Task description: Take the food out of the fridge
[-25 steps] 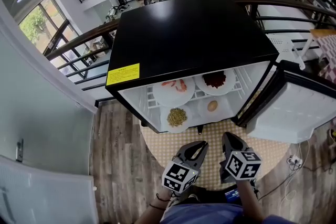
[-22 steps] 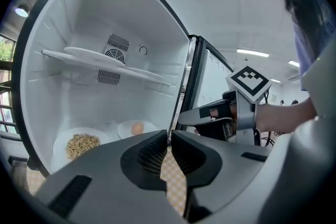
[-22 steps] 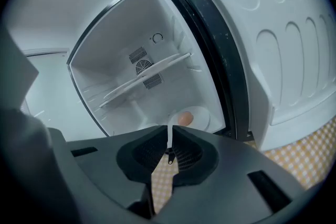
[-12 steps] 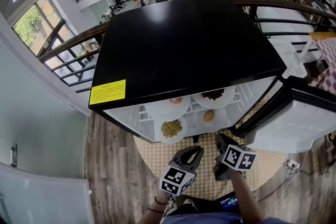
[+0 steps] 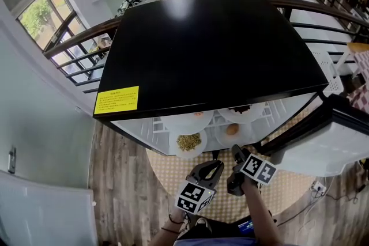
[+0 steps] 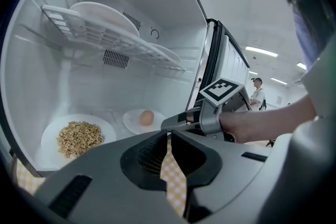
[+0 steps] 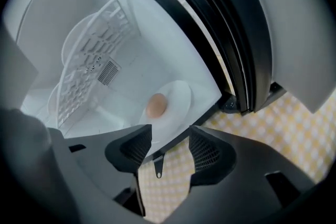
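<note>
Open fridge (image 5: 213, 49), bottom level: egg (image 7: 156, 105) on white plate (image 7: 179, 96); right gripper (image 7: 170, 139) jaws just opened wide, plate's near rim showing between them, ungripped; left gripper (image 6: 169, 136) closed, empty.

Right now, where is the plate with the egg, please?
Head view: the plate with the egg sits low in the fridge, right of the plate of grains, just ahead of the right gripper.

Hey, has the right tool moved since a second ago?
Yes. The right tool has closed in on the egg plate in the fridge. Its jaws have just been opening, with nothing gripped between them and the plate's rim at their tips.
</note>
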The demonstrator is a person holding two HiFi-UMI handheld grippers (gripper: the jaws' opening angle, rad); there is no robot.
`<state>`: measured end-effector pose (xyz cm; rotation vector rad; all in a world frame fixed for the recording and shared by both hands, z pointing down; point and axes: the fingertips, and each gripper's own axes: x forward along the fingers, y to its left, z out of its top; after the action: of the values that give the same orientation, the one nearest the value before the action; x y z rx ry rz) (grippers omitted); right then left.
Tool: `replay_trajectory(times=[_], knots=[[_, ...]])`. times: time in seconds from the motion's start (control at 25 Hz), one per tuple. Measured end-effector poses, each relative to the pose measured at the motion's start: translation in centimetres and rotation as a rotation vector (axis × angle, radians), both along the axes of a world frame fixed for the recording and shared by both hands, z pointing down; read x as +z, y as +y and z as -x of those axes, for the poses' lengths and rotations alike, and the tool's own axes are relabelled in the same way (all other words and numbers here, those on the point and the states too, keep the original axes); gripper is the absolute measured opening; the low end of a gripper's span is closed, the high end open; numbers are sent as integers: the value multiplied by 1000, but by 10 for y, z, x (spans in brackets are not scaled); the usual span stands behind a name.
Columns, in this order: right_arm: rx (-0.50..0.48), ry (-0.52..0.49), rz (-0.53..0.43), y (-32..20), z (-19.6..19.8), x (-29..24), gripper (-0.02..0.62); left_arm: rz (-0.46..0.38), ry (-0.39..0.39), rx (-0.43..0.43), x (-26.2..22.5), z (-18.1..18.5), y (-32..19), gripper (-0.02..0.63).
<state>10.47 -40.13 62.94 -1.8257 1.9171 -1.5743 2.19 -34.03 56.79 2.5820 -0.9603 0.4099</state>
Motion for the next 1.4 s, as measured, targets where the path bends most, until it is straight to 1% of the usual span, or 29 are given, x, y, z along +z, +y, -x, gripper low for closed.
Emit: replay_trajectory(times=[0.04, 0.08, 0.24, 0.32, 0.4, 0.52, 0.6, 0.64, 0.76, 0.88, 0.92, 1.0, 1.04, 1.16, 1.28, 1.4], knots=[[24, -17, 13, -2, 0, 4, 221, 4, 1, -6, 1, 1, 1, 20], [46, -37, 24, -4, 0, 7, 227, 8, 2, -13, 2, 2, 1, 20], [122, -133, 59, -11, 2, 19, 229, 16, 4, -35, 4, 10, 0, 20], [152, -154, 68, -13, -1, 23, 229, 19, 2, -45, 5, 14, 1, 20], [154, -153, 69, -14, -3, 25, 225, 22, -1, -54, 6, 17, 2, 20], [141, -173, 49, -13, -2, 21, 185, 27, -12, -67, 9, 24, 4, 20], [146, -190, 40, -10, -1, 16, 120, 37, -11, -79, 11, 28, 5, 20], [149, -194, 39, -9, -1, 15, 98, 44, -7, -85, 12, 29, 5, 20], [145, -211, 44, -2, 0, 16, 95, 71, 5, -107, 15, 33, 7, 20], [142, -251, 65, 9, 0, 16, 89, 109, 20, -108, 20, 33, 8, 23], [143, -271, 71, 13, 0, 17, 86, 127, 29, -102, 22, 33, 9, 39], [147, -314, 77, 21, 0, 17, 78, 170, 61, -85, 27, 29, 10, 108], [148, -337, 81, 23, 1, 17, 73, 193, 82, -79, 29, 27, 10, 127], [151, -388, 86, 28, 0, 15, 60, 257, 159, -78, 35, 20, 6, 157], [144, -401, 80, 29, 0, 9, 51, 315, 233, -92, 41, 13, -4, 173], [130, -409, 76, 33, 2, 4, 41, 365, 284, -101, 49, 10, -12, 186]])
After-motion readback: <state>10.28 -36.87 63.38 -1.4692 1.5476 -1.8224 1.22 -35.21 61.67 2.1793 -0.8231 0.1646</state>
